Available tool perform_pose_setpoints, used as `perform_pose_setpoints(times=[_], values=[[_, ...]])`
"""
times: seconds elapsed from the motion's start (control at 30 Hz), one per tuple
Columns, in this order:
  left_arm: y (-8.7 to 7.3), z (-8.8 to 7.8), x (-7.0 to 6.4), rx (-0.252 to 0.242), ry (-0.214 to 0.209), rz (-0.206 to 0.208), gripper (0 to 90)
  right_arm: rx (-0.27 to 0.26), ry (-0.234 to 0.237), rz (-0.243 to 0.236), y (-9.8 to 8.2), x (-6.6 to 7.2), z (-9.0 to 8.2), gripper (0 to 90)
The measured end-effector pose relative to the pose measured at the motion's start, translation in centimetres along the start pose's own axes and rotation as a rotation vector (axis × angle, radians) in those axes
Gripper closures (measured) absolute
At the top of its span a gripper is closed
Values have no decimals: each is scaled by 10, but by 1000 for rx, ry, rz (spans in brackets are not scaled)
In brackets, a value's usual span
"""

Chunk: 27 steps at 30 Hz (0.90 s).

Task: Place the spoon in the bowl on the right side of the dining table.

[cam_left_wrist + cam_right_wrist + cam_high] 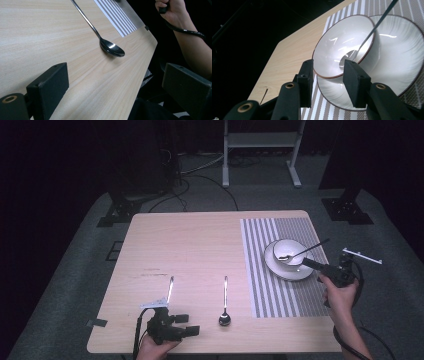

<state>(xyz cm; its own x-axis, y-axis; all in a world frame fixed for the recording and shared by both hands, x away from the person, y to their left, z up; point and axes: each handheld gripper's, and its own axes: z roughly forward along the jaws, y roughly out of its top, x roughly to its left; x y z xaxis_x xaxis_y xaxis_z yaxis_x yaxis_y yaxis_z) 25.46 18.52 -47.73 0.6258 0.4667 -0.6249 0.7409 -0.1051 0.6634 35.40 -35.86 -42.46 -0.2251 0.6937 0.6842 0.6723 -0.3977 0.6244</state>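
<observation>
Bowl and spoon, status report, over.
Right hand-held gripper open, empty, beside bowl. Spoon rests in bowl on plate. Left hand-held gripper open, idle. Nothing in the way.

A pale wooden table (200, 245) with clipped corners carries a grey and white striped placemat (260, 270) on its right side. Two long-handled metal spoons lie on the bare wood toward the near edge, one (225, 302) near the mat, the other (170, 289) further left.
</observation>
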Motion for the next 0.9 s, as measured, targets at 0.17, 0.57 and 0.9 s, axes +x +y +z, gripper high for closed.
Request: perform_pose_setpoints(times=[0.17, 0.57, 0.9], values=[[0, -2, 1, -2, 3, 2, 55, 16, 16, -13, -7, 6, 4, 578], [0, -6, 1, -16, 8, 1, 55, 41, 49, -47, -19, 25, 7, 540], [0, -7, 1, -20, 5, 0, 55, 65, 59, -79, -31, 33, 8, 511]])
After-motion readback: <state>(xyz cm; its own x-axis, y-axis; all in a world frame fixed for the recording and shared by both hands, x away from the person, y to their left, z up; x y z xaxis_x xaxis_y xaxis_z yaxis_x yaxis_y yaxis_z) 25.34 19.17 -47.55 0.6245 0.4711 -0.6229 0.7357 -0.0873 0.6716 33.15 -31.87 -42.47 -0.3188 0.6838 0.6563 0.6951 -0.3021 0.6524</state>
